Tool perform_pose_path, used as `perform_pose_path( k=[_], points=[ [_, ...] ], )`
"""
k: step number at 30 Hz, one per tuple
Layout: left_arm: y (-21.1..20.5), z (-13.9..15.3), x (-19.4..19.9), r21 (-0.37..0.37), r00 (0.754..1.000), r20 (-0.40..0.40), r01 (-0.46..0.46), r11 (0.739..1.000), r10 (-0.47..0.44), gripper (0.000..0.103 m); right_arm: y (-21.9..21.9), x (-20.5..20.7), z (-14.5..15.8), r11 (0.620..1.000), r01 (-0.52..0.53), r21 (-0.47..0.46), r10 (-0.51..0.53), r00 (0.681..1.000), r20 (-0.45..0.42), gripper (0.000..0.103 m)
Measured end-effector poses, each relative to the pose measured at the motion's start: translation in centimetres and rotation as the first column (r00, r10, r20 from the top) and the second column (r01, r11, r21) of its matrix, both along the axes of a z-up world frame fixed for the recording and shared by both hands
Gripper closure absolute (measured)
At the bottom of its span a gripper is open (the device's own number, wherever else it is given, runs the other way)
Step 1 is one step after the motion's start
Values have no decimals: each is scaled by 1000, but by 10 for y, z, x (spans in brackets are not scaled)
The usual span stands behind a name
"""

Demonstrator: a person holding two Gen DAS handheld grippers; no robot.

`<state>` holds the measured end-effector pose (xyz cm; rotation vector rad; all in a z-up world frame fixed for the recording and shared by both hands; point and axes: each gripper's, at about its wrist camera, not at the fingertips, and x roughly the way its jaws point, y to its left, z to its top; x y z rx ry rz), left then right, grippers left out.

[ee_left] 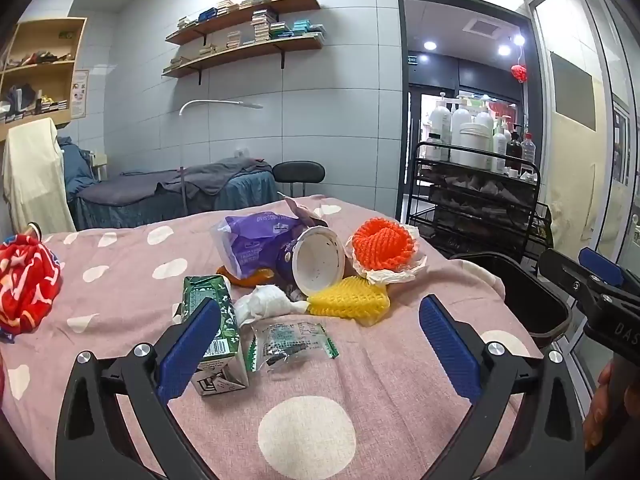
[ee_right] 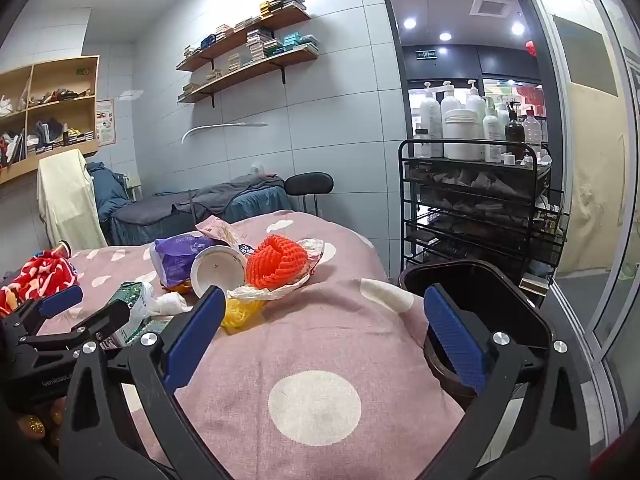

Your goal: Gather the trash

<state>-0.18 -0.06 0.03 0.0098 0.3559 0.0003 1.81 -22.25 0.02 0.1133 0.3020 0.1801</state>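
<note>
Trash lies on a pink dotted bed cover (ee_left: 360, 360): a green carton (ee_left: 212, 328), a clear wrapper (ee_left: 290, 342), a crumpled tissue (ee_left: 266, 300), a yellow foam net (ee_left: 348, 300), an orange foam net (ee_left: 382, 249), a white cup on its side (ee_left: 318, 260) and a purple bag (ee_left: 256, 244). My left gripper (ee_left: 320, 344) is open just before the carton and wrapper, empty. My right gripper (ee_right: 326, 340) is open and empty, over the cover, near the black bin (ee_right: 480, 300) at the bed's right edge. The orange net (ee_right: 276, 266) and cup (ee_right: 218, 274) lie ahead of it.
A red patterned cloth (ee_left: 26, 284) lies at the left of the bed. A black wire cart (ee_left: 476, 200) with bottles stands behind the bin. A massage bed (ee_left: 180, 196) and black stool (ee_left: 298, 172) are farther back.
</note>
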Motion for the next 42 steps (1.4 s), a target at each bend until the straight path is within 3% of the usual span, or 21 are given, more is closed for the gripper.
perform_pose_path(
  k=[42],
  points=[
    [2, 7, -8, -22, 1000, 20, 17, 1000, -17, 5, 8, -2, 1, 1000, -24, -9, 24, 1000, -4, 5]
  ],
)
